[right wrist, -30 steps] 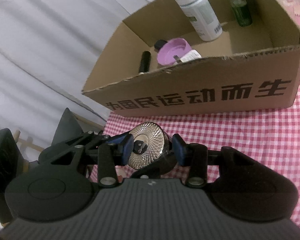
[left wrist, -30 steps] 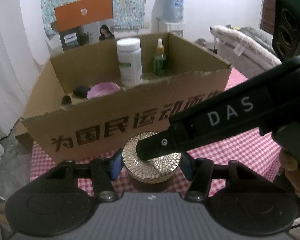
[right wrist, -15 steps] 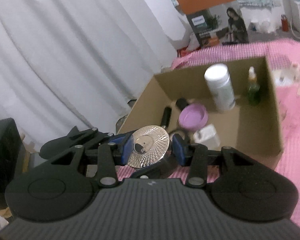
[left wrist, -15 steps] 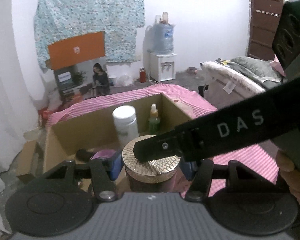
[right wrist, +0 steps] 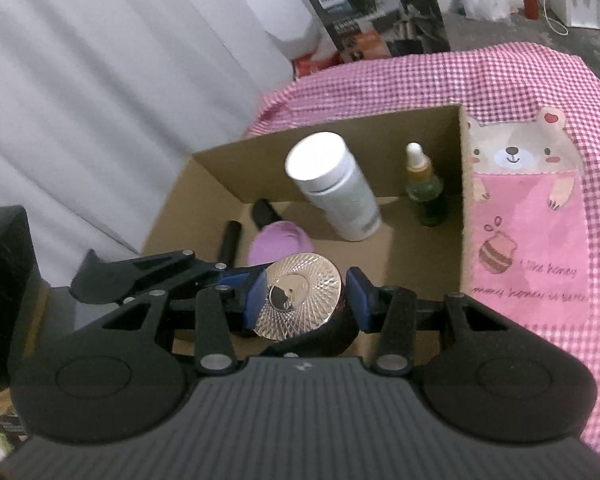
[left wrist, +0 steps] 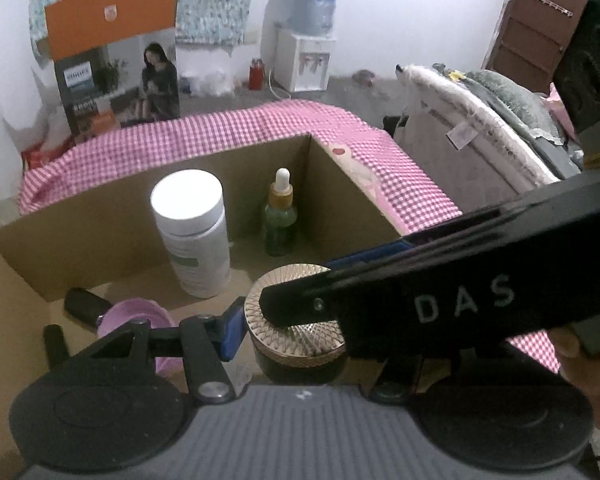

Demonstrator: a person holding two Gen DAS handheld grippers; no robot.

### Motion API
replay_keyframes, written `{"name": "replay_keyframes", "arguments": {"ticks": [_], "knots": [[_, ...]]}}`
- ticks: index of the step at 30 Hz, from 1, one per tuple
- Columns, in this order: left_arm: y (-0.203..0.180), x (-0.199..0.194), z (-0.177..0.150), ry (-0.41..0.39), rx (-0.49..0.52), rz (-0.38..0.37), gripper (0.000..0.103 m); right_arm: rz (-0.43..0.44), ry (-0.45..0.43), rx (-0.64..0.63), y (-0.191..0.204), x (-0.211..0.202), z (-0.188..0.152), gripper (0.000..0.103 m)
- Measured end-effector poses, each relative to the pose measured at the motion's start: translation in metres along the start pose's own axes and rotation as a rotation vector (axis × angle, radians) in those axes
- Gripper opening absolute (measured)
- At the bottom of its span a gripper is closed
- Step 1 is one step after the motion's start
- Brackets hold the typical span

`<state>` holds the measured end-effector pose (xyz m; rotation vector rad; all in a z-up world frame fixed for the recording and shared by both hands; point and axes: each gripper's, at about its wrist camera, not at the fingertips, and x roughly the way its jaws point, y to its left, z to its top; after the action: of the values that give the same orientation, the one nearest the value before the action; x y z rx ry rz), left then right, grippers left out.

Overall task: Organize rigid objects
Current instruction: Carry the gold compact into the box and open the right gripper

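While both hand-held grippers pinch the gold-lidded jar point(left wrist: 296, 316) above the cardboard box point(left wrist: 100, 216), the white bottle point(left wrist: 192, 232), dropper bottle point(left wrist: 281, 220) and purple bowl point(right wrist: 280, 242) already sit inside; setting the jar down remains.

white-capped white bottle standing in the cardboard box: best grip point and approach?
Take the tall white cylindrical plastic bottle by its body just under the cap, coming from above with the fingers either side. It stands upright near the back wall of the brown cardboard box, so a level approach is blocked; the small green dropper bottle stands apart.
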<state>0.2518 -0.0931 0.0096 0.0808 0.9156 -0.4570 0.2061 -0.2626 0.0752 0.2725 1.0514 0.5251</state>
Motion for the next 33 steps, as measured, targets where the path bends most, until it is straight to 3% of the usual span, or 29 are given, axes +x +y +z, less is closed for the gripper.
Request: {"name": "replay_keyframes", "arguments": {"ticks": [15,22,25,28,30,33], "knots": [[0.015,0.041,0.013,0.093,-0.073,-0.036,0.06,-0.075,0.048,-0.091,-0.006,0.031,0.024,0.045],[0.016,0.037,0.014,0.078,-0.079,-0.035,0.062,-0.073,0.035,-0.088,-0.007,0.031,0.025,0.046],[0.015,0.028,0.013,0.048,-0.077,-0.029,0.066,-0.058,0.005,-0.082,-0.006,0.025,0.023,0.047],[0.011,0.01,0.01,-0.002,-0.054,-0.015,0.077,-0.03,-0.056,-0.066,-0.005,0.012,0.018,0.051],[0.009,-0.007,0.005,-0.053,-0.033,-0.003,0.081,-0.022,-0.112,-0.054,-0.002,-0.001,0.013,0.058],[0.006,-0.036,-0.003,-0.121,-0.009,0.018,0.097,-0.025,-0.23,-0.052,0.007,-0.029,-0.002,0.071]]}}
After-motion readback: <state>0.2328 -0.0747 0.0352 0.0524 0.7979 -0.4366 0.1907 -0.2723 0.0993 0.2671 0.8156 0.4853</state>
